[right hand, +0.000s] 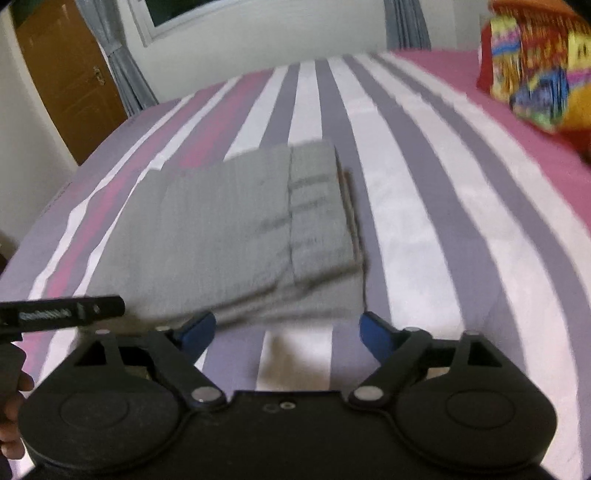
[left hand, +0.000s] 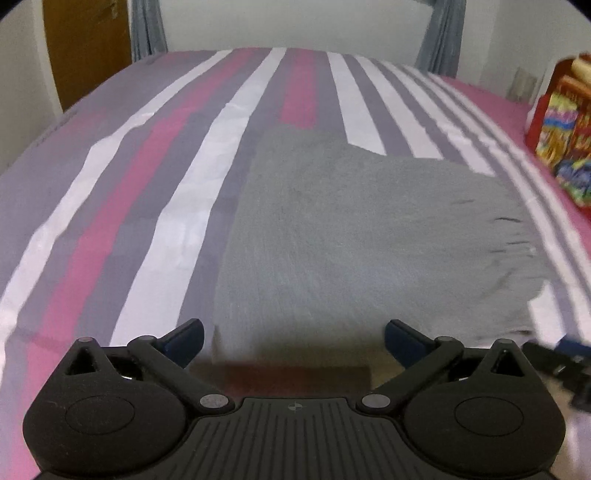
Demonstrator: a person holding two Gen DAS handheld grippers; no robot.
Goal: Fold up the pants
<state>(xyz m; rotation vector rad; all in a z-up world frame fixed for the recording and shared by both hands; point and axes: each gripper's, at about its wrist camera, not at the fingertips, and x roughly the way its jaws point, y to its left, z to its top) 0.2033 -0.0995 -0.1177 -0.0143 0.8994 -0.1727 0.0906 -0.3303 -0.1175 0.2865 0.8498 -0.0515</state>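
Observation:
Grey pants (left hand: pixel 362 236) lie folded into a flat rectangle on the striped bed (left hand: pixel 147 177). In the left wrist view my left gripper (left hand: pixel 293 341) hovers at the near edge of the fabric, blue fingers spread wide with nothing pinched between them. In the right wrist view the same grey pants (right hand: pixel 236 236) lie ahead, waistband edge to the right. My right gripper (right hand: pixel 288 334) stands open just short of the near hem, over bare sheet. The other gripper's black body (right hand: pixel 62 314) pokes in from the left there, and the right gripper's blurred tip (left hand: pixel 561 358) shows at the left view's right edge.
A bright red and yellow patterned cushion (left hand: pixel 561 140) sits at the right side of the bed, also large in the right wrist view as the cushion (right hand: pixel 539 66). A brown door (right hand: pixel 66 77), grey curtains (left hand: pixel 147 29) and a white wall lie beyond the bed. A hand (right hand: pixel 11 406) shows at left.

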